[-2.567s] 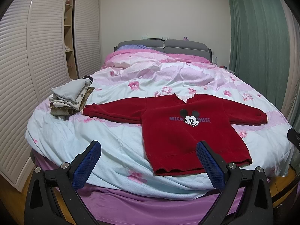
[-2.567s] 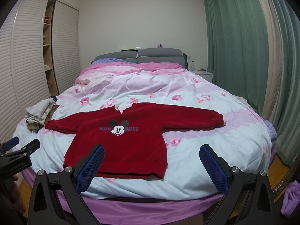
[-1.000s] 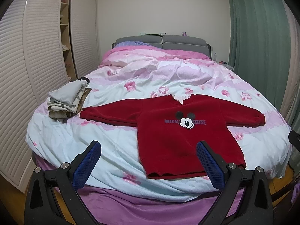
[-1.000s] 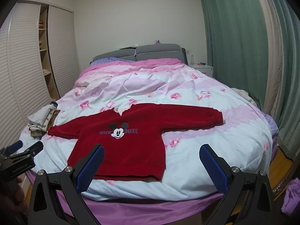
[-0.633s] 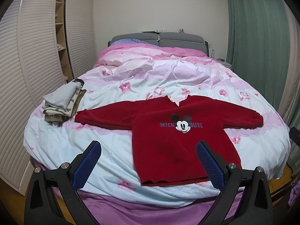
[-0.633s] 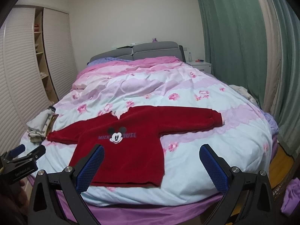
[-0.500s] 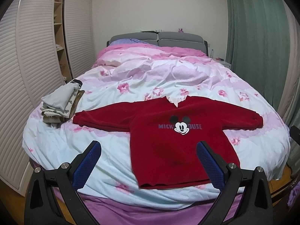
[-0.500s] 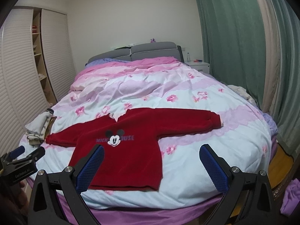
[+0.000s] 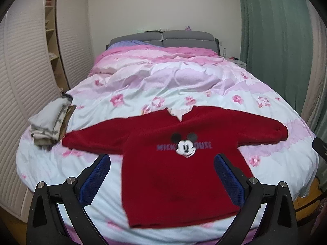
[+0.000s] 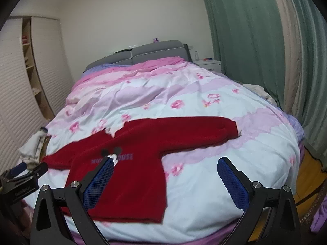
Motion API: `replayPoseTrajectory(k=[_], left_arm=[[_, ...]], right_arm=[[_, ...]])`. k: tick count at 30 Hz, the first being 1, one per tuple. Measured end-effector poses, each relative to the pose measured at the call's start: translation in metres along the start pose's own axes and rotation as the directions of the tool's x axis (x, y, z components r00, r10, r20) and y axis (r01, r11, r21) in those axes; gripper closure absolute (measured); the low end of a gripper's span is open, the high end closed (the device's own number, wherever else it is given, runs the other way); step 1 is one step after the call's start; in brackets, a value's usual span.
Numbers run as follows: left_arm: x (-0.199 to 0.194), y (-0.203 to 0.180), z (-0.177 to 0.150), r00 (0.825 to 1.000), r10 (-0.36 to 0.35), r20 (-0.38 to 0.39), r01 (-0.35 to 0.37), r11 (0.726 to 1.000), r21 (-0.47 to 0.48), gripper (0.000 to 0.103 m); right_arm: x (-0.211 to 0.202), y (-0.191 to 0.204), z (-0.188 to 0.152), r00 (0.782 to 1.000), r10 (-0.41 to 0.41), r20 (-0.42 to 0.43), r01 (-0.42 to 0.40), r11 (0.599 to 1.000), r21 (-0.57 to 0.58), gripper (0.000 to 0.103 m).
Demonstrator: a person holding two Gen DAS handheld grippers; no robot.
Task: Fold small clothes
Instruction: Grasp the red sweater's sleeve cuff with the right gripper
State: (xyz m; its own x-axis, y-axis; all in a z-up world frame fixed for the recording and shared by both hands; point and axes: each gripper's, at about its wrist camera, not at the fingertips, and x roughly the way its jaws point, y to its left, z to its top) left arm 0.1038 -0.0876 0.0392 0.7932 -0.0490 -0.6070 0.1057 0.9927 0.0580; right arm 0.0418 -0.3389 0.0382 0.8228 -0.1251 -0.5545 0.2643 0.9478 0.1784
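Note:
A small red Mickey Mouse sweater (image 9: 175, 159) lies flat, face up, sleeves spread, near the foot of the bed (image 9: 184, 85). It also shows in the right wrist view (image 10: 130, 163). My left gripper (image 9: 163, 178) is open and empty, above the sweater's lower half, not touching it. My right gripper (image 10: 165, 180) is open and empty, over the sweater's right hem edge and the bare quilt beside it. The left gripper's body (image 10: 18, 183) shows at the left edge of the right wrist view.
A stack of folded clothes (image 9: 50, 122) sits at the bed's left edge. White louvred wardrobe doors (image 9: 22, 81) stand to the left, green curtains (image 9: 269, 47) to the right. A nightstand (image 10: 208, 64) is by the headboard. Wooden floor (image 10: 306, 175) lies right of the bed.
Both grippers have moved closer to the bed and higher over the sweater. The right gripper has tilted and shifted left. Both stay open; the sweater has not moved.

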Motion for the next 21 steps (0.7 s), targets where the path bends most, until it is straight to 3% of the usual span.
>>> replayPoseTrajectory(k=[6,15,21], left_arm=[[0.032,-0.035,0.023,0.999,-0.028,0.029,0.027,0.999,0.024,0.000],[0.094,-0.113,0.052,0.996,-0.061,0.071,0.056,0.996,0.071,0.000],[0.145,-0.163,0.052,0.997,-0.079,0.014,0.077,0.994,0.083,0.000]], right_arm=[[0.029,-0.032,0.020,0.999,-0.036,0.031,0.035,0.998,0.049,0.000],[0.091,-0.114,0.038,0.991,-0.129,0.021,0.122,0.971,0.205,0.002],[0.153,-0.162,0.042,0.989,-0.145,-0.030,0.147,0.954,0.260,0.021]])
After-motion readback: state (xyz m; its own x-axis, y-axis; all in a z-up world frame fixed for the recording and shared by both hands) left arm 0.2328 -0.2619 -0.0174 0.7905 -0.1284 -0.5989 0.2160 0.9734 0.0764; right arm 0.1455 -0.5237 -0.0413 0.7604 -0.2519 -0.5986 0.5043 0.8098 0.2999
